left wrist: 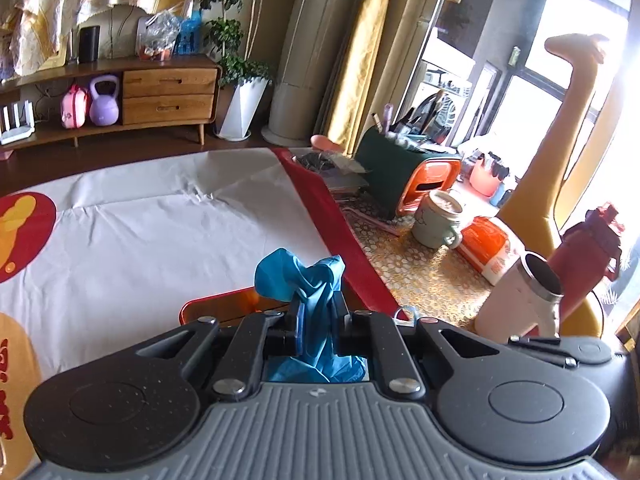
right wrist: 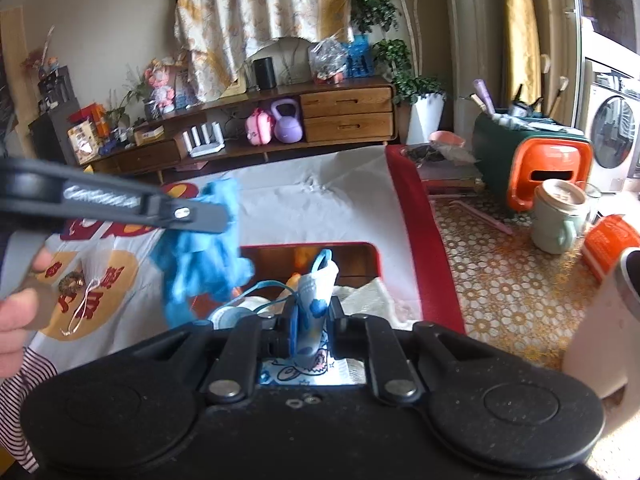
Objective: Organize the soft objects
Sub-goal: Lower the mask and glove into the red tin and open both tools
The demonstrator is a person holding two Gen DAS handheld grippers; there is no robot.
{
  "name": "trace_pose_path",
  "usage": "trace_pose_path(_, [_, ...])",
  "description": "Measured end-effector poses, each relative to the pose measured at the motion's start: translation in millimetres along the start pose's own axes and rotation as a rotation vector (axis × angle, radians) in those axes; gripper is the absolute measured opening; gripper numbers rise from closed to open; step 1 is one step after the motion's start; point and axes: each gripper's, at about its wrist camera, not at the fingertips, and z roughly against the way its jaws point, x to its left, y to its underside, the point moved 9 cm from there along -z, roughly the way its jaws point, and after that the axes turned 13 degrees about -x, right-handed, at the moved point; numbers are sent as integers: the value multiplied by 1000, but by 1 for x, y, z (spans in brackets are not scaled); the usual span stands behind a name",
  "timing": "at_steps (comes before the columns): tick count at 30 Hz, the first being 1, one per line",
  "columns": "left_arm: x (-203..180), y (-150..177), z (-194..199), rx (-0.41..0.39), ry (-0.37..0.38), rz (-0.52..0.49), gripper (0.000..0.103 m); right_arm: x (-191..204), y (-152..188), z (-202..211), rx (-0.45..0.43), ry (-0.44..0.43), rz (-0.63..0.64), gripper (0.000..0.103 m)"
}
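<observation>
My left gripper (left wrist: 316, 316) is shut on a crumpled blue glove (left wrist: 300, 276), held above the near edge of an orange-red tray (left wrist: 216, 308). In the right wrist view the left gripper (right wrist: 224, 216) comes in from the left with the blue glove (right wrist: 204, 264) hanging from it. My right gripper (right wrist: 312, 320) is shut on a printed face mask (right wrist: 316, 292) with blue ear loops, held over the red tray (right wrist: 312, 256). The tray holds white cloth and other soft things, partly hidden by the mask.
A white sheet with red and orange print (left wrist: 140, 220) covers the table, with a red border (left wrist: 332, 220). To the right stand a green mug (left wrist: 436, 220), an orange packet (left wrist: 488, 248), a white tumbler (left wrist: 520, 300), a red bottle (left wrist: 588, 256) and a green-and-orange bin (left wrist: 404, 176).
</observation>
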Motion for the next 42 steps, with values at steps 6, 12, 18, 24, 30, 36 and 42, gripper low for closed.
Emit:
trace_pose_path(6, [11, 17, -28, 43, -24, 4, 13, 6, 12, -22, 36, -23, 10, 13])
trace_pose_path(12, [25, 35, -47, 88, -48, 9, 13, 10, 24, -36, 67, -32, 19, 13])
trace_pose_path(18, [28, 52, -63, 135, -47, -6, 13, 9, 31, -45, 76, -12, 34, 13])
trace_pose_path(24, [28, 69, -75, 185, -46, -17, 12, 6, 39, -52, 94, -9, 22, 13])
trace_pose_path(30, [29, 80, -80, 214, -51, -17, 12, 4, 41, -53, 95, -9, -1, 18])
trace_pose_path(36, [29, 79, -76, 210, -71, -26, 13, 6, 37, -49, 86, -9, 1, 24])
trace_pose_path(42, [33, 74, -66, 199, -79, -17, 15, 10, 32, -43, 83, -8, 17, 29])
